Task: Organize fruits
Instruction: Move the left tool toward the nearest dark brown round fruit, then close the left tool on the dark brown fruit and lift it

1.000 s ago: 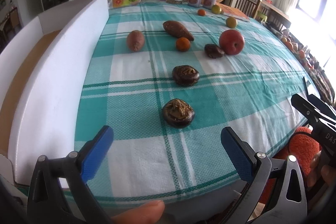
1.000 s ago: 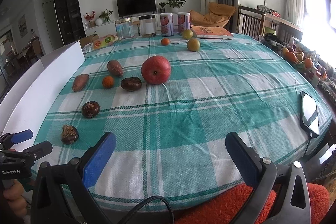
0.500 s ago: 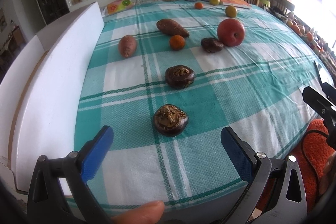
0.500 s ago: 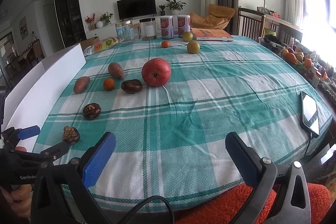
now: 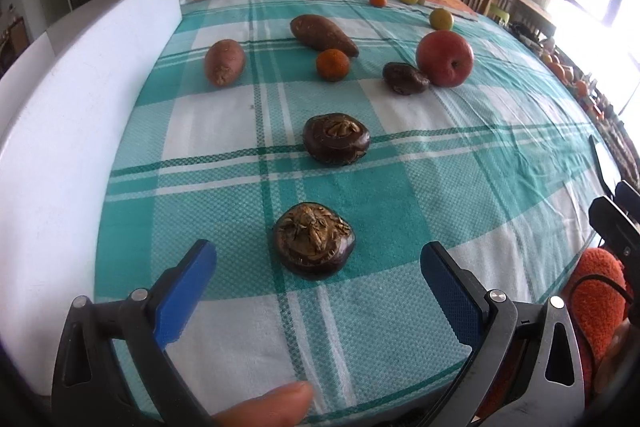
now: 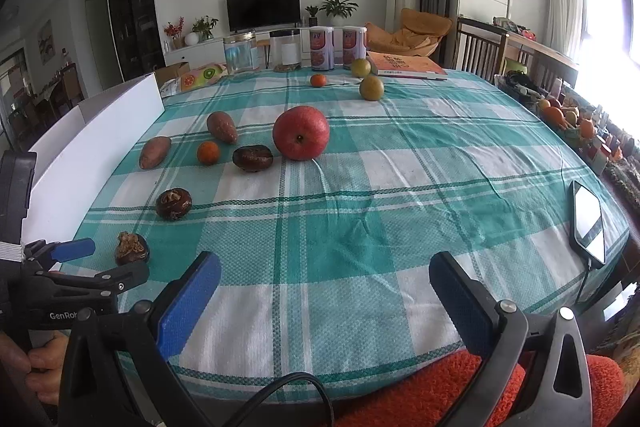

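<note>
Table (image 6: 400, 187) carries a teal plaid cloth; a white box (image 5: 72, 115) stands along its left edge. Red apple (image 6: 301, 133) sits mid-table, a dark chestnut (image 6: 253, 158) just beside it. Two sweet potatoes (image 5: 323, 34) and a small orange (image 5: 333, 64) lie nearby. Left gripper (image 5: 316, 267) is spread wide, empty, just short of the nearest water chestnut (image 5: 314, 246). Right gripper (image 6: 326, 279) is likewise spread, holding nothing, above bare cloth.
</note>
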Demonstrator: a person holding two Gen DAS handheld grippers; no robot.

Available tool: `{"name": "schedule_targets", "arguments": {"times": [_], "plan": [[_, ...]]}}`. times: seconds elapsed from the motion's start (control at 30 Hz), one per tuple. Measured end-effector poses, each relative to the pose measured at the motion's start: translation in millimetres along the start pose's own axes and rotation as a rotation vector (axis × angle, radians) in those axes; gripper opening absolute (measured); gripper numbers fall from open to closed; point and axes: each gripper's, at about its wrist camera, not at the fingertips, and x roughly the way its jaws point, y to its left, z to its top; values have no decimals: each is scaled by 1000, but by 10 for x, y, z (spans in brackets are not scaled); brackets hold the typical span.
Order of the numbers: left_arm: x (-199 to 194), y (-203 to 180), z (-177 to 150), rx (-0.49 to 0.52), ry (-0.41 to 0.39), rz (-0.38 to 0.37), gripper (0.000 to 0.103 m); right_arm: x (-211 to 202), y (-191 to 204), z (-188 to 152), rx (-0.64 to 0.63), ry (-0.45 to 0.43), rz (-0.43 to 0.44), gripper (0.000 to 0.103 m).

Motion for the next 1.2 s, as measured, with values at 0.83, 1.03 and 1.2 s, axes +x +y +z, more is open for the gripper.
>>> {"name": "schedule_targets", "arguments": {"times": [0.83,1.03,1.2], "plan": [[226,48,32,90,52,34,102,59,-99,-7,48,32,19,103],[228,4,44,122,64,-9,101,72,-79,-12,39,41,15,103],[208,-48,61,132,61,-57,100,84,-85,-11,46,47,20,103]]}}
